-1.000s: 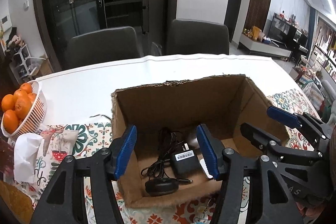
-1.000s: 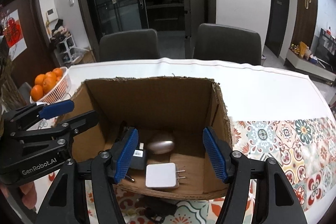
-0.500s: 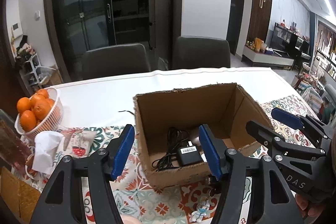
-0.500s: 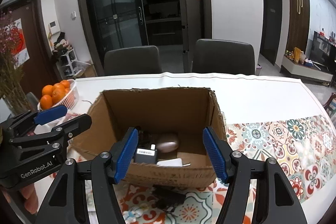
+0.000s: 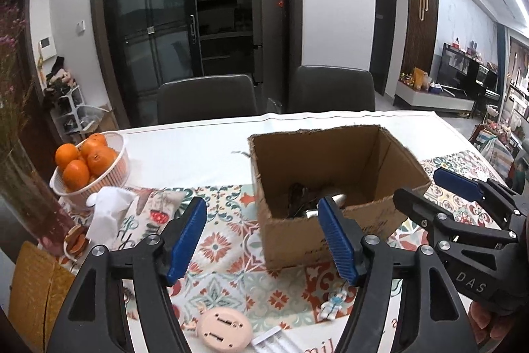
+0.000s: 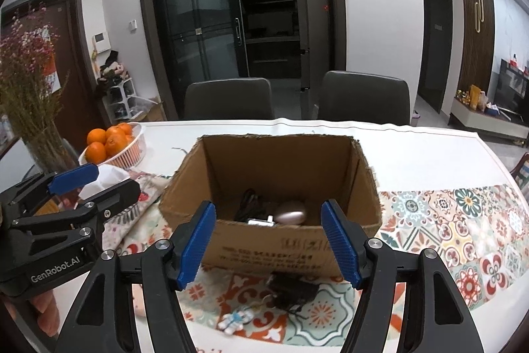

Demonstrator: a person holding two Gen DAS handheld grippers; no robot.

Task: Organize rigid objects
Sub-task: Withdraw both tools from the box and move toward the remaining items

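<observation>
Left wrist view only: pink oval device (image 5: 222, 329) and white ribbed strip (image 5: 277, 340) on the patterned cloth (image 5: 228, 240) at the near edge, small astronaut charm (image 5: 332, 306) beside them. Right wrist view only: black adapter with cord (image 6: 291, 290) lying just in front of the cardboard box (image 6: 274, 250), charm (image 6: 235, 320) near it. Box upright on the cloth, holding black cable (image 6: 249, 204), silver-pink oval mouse (image 6: 291, 212) and a small white item at the near wall, partly hidden. White basket (image 5: 112, 177) of oranges (image 5: 86, 161) well left of the box. Left gripper (image 5: 261, 240) spread wide, holding nothing. Right gripper (image 6: 269, 242) likewise wide, holding nothing
</observation>
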